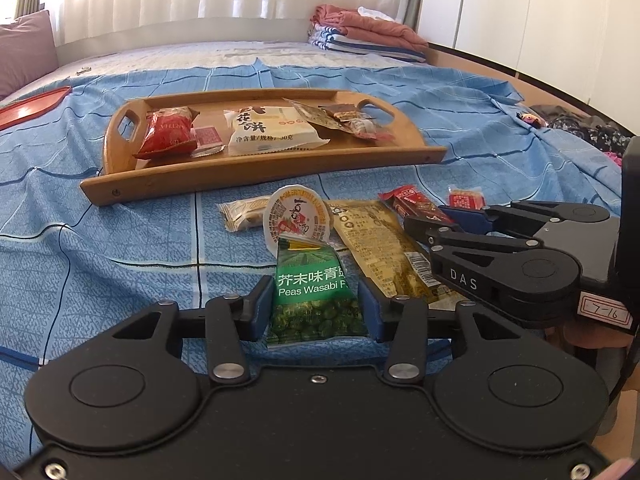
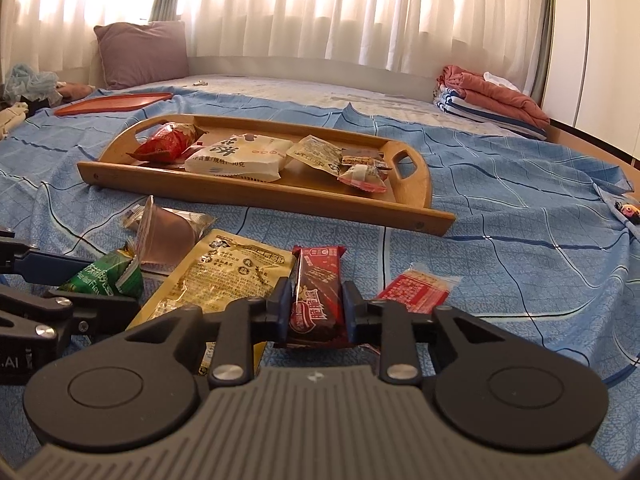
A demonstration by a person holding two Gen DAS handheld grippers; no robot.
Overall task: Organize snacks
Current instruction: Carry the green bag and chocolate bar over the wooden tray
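Note:
My left gripper [image 1: 316, 304] is shut on a green wasabi peas packet [image 1: 312, 292] low over the blue bedsheet. My right gripper [image 2: 316, 304] is shut on a dark red wafer bar [image 2: 318, 292]. It shows from the side in the left wrist view [image 1: 448, 224]. Between them lie a yellow snack pouch [image 1: 384, 248] and a round jelly cup [image 1: 296, 218]. The pouch [image 2: 224, 276] also shows in the right wrist view. A wooden tray [image 1: 256, 176] farther back holds a red packet [image 1: 168, 132], a white cake packet [image 1: 272, 130] and several small snacks [image 1: 348, 120].
A small red sachet [image 2: 416, 286] lies right of the wafer bar. A tan packet [image 1: 244, 212] lies behind the jelly cup. A red tray [image 2: 112, 102] and a purple pillow [image 2: 140, 52] sit at the far left. Folded blankets [image 2: 492, 92] lie far right.

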